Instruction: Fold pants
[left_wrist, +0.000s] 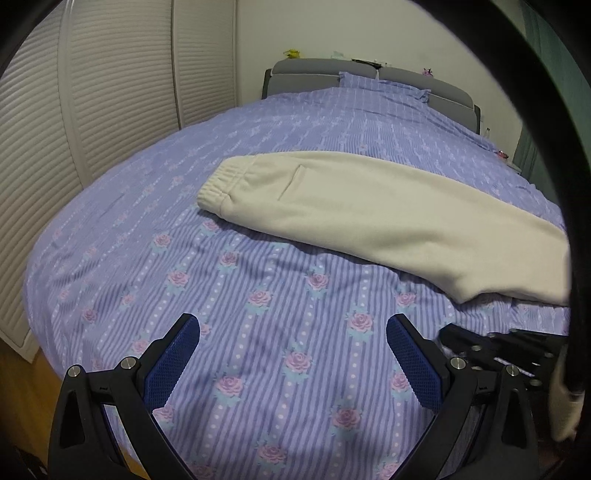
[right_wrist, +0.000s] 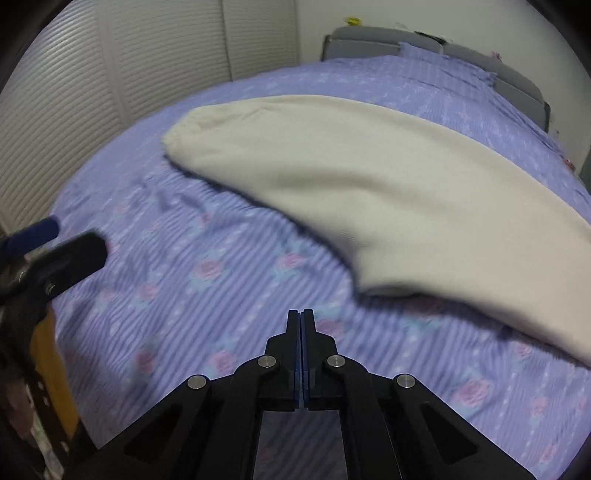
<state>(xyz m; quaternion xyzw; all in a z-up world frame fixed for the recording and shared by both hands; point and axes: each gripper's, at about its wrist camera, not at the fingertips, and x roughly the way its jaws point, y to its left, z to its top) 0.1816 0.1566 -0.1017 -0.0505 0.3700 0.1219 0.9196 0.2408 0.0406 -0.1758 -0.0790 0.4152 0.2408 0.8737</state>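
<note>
Cream sweatpants (left_wrist: 369, 206) lie folded lengthwise across the bed, with the elastic waistband (left_wrist: 218, 186) at the left and the legs running off to the right. The right wrist view shows the same pants (right_wrist: 388, 192) ahead and to the right. My left gripper (left_wrist: 293, 321) hovers open over the bedspread, short of the pants, its blue pads wide apart with nothing between them. My right gripper (right_wrist: 301, 314) is shut with its pads together and empty, just short of the pants' near edge (right_wrist: 373, 290). The left gripper's fingers (right_wrist: 79, 254) show at that view's left edge.
The bed (left_wrist: 207, 280) carries a purple striped cover with roses. White louvred wardrobe doors (left_wrist: 110, 96) stand close on the left. A grey headboard (left_wrist: 306, 77) and a pillow (left_wrist: 380, 86) are at the far end. Wooden floor (left_wrist: 22, 373) shows at lower left.
</note>
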